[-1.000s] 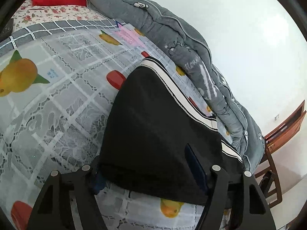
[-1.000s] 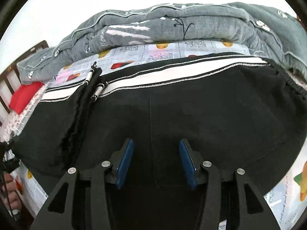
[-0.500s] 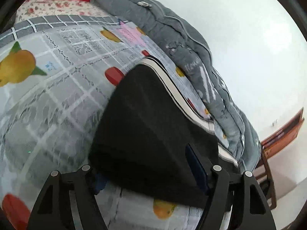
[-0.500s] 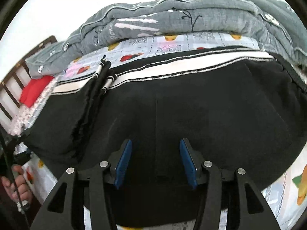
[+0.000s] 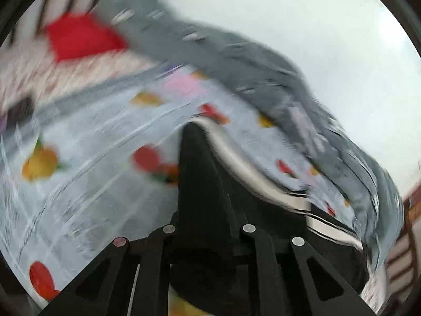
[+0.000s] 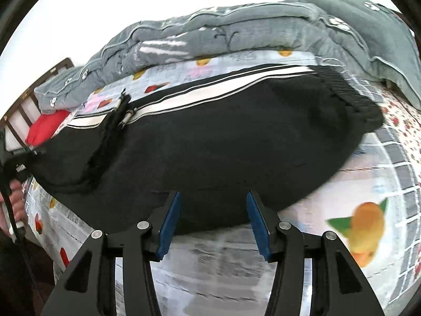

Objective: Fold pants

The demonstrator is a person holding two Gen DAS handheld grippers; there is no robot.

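Note:
The black pants [image 6: 210,152] with white side stripes lie folded across the fruit-print bed sheet [image 6: 368,184]. My right gripper [image 6: 213,221] is open and empty, its blue pads [image 6: 169,221] just off the pants' near edge. My left gripper [image 5: 208,226] is shut on the pants [image 5: 200,184], with a peak of black cloth rising between its fingers; this view is blurred by motion. The left gripper also shows at the far left of the right wrist view [image 6: 15,163], at the pants' end.
A rolled grey quilt [image 6: 236,34] lies along the far side of the bed against the white wall. A red pillow [image 6: 47,129] sits by the wooden headboard [image 6: 31,97]. A hand [image 6: 13,205] holds the left gripper's handle.
My left gripper has closed on the pants' edge and swung, lifting the cloth into a peak. My right gripper has pulled back off the pants to their near edge, still open.

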